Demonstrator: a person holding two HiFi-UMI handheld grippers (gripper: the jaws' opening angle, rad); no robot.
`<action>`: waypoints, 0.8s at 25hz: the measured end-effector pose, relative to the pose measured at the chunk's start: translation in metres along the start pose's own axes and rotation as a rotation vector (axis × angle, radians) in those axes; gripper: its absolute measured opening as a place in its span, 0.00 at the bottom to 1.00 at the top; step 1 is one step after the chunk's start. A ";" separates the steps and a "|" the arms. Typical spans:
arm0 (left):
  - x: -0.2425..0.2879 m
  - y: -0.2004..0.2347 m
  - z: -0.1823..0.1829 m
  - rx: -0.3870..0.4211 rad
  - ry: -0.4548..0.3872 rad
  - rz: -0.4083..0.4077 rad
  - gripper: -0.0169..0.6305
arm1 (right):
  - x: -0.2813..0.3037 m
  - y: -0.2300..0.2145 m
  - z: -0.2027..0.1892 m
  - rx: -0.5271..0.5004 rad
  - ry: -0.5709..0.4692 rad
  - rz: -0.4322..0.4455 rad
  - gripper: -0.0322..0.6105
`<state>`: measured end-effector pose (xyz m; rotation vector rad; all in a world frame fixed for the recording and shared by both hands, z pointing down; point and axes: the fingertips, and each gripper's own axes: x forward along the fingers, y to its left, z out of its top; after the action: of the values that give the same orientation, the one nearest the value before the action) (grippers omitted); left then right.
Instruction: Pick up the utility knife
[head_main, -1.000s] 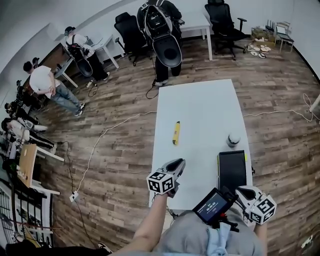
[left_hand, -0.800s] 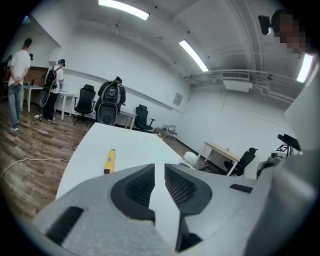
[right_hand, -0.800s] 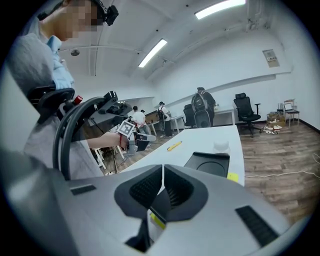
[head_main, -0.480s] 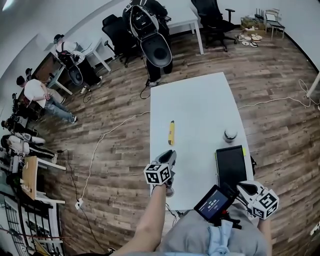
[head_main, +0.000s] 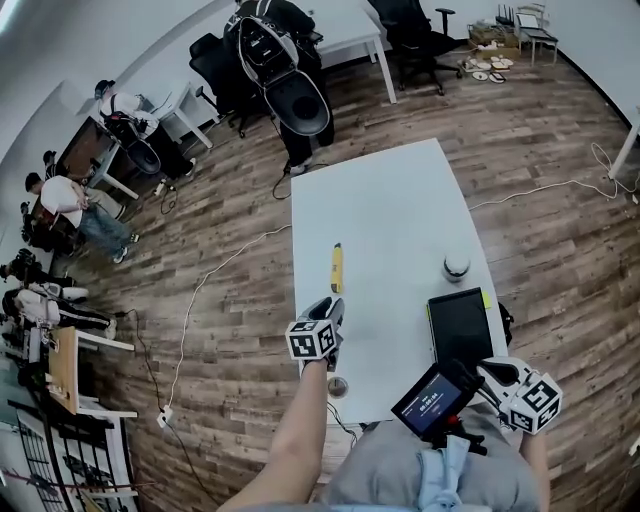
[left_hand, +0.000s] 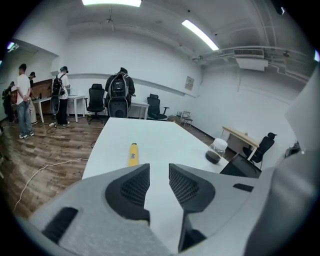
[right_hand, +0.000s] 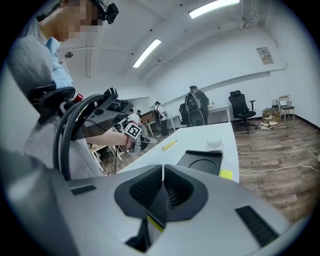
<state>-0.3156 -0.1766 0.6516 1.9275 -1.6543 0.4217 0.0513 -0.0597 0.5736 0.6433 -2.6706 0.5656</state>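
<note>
Utility knife (head_main: 337, 268) lies untouched on white bench (head_main: 400, 190), left of frame centre. Left gripper (head_main: 333, 306) near below it, jaws just opening, partly apart, nothing between. Right gripper (head_main: 492, 372) closed, empty, lower right. Grasp and lift not yet done.

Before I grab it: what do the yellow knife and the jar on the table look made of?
Slim yellow utility knife: probably plastic, given its even, matte yellow shell. Small clear jar with white lid: glass or clear plastic, undecidable; its see-through wall shows dark contents.
</note>
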 end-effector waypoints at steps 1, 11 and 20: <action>0.003 0.003 0.000 0.004 0.009 0.009 0.19 | 0.000 -0.001 -0.001 0.002 0.002 -0.002 0.10; 0.026 0.023 -0.004 0.025 0.085 0.055 0.23 | 0.001 -0.006 -0.008 0.030 0.020 -0.023 0.10; 0.054 0.045 -0.002 0.046 0.148 0.098 0.25 | 0.000 -0.008 -0.020 0.049 0.057 -0.046 0.10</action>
<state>-0.3492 -0.2221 0.6929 1.8059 -1.6597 0.6314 0.0596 -0.0572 0.5934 0.6905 -2.5893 0.6288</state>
